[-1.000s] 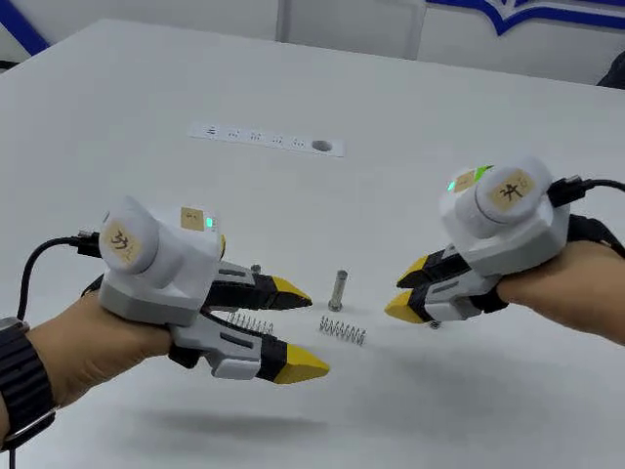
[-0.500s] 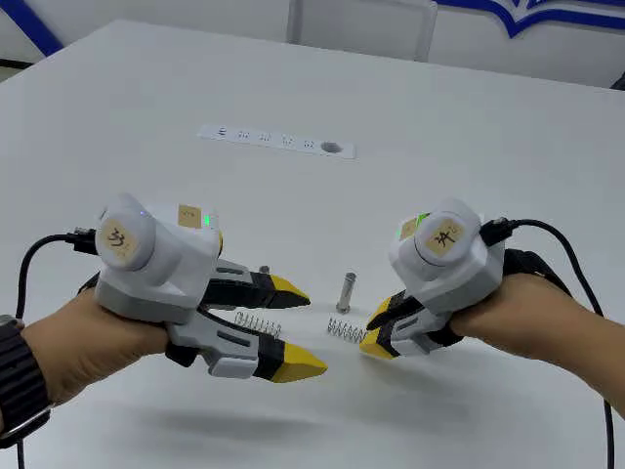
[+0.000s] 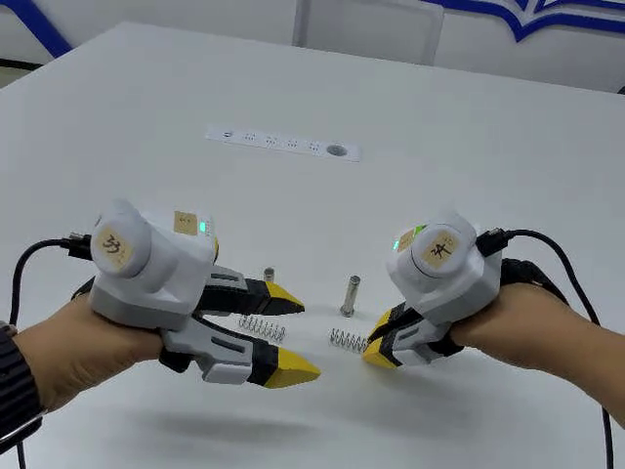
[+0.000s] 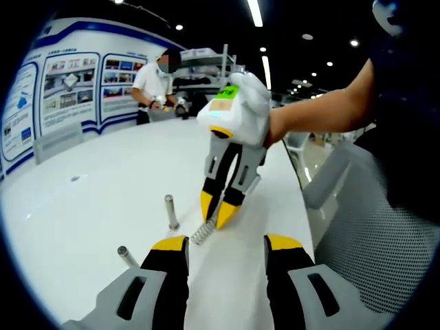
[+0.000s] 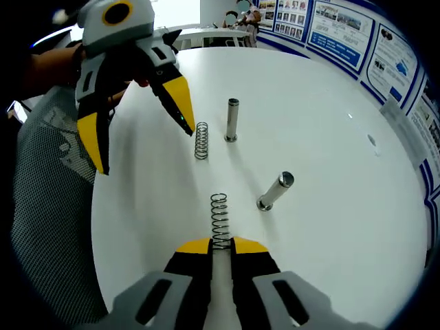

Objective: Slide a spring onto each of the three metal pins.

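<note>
The white desk (image 3: pixel 469 127) runs broad and smooth beyond the work, with its near edge close by the grippers and a socket strip (image 3: pixel 283 144) well back. The right gripper (image 5: pixel 220 244) is clenched on one end of a thin wire spring (image 5: pixel 218 213). The spring lies flat, its long axis pointing towards the left gripper (image 3: pixel 293 337), whose jaws are spread and hold nothing. A second spring (image 3: pixel 262 327) lies beside them. A steel pin (image 3: pixel 350 295) and a far pin (image 3: pixel 269 276) stand upright.

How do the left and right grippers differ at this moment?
The left gripper has its jaws wide apart and holds nothing; the right gripper is shut on one end of a spring. The left one's tips sit by a second spring, lying loose; the right one's are low at the table. Both have yellow tips.
</note>
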Motion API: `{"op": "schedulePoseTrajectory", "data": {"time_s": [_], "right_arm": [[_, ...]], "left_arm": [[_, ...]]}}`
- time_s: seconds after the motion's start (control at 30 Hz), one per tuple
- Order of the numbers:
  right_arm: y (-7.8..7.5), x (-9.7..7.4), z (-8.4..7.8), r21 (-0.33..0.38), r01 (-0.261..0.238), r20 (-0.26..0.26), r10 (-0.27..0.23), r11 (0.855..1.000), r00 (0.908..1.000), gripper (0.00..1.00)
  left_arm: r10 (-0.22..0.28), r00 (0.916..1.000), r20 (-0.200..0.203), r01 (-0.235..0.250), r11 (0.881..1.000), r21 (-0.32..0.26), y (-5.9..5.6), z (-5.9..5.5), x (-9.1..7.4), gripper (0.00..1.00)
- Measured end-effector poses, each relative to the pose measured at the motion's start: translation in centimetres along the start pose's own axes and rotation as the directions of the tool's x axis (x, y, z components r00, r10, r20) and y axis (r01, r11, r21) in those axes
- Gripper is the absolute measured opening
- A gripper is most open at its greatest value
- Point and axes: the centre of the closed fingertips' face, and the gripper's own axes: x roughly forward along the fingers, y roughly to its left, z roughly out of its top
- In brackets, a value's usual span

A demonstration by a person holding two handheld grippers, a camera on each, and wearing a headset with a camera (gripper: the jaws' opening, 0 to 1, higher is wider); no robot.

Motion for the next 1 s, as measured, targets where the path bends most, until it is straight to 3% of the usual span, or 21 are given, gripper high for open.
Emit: {"op": "schedulePoseTrajectory", "data": {"time_s": [0.17, 0.43, 0.73, 1.0], "right_arm": [[1.5, -1.1, 0.7, -0.048, -0.019, 0.012, 0.019, 0.999, 0.9997, 0.11], [4.1, -2.2, 2.5, -0.129, -0.057, 0.036, 0.063, 0.99, 0.9974, 0.11], [5.2, -2.5, 3.9, -0.184, -0.07, 0.044, 0.08, 0.98, 0.9959, 0.11], [5.5, -2.4, 4.0, -0.214, -0.071, 0.03, 0.079, 0.974, 0.9964, 0.11]], "left_arm": [[-0.002, 0.9988, -0.049, 0.003, 1.0, 0.012, 0.0, -1.3, 0.7, 0.41], [-0.012, 0.9977, -0.067, 0.014, 0.999, 0.043, -0.3, -1.5, 1.2, 0.34], [-0.023, 0.9965, -0.08, 0.031, 0.995, 0.091, -0.5, -1.8, 1.2, 0.23], [-0.045, 0.9956, -0.083, 0.054, 0.992, 0.112, -0.9, -1.9, 1.3, 0.13]]}}
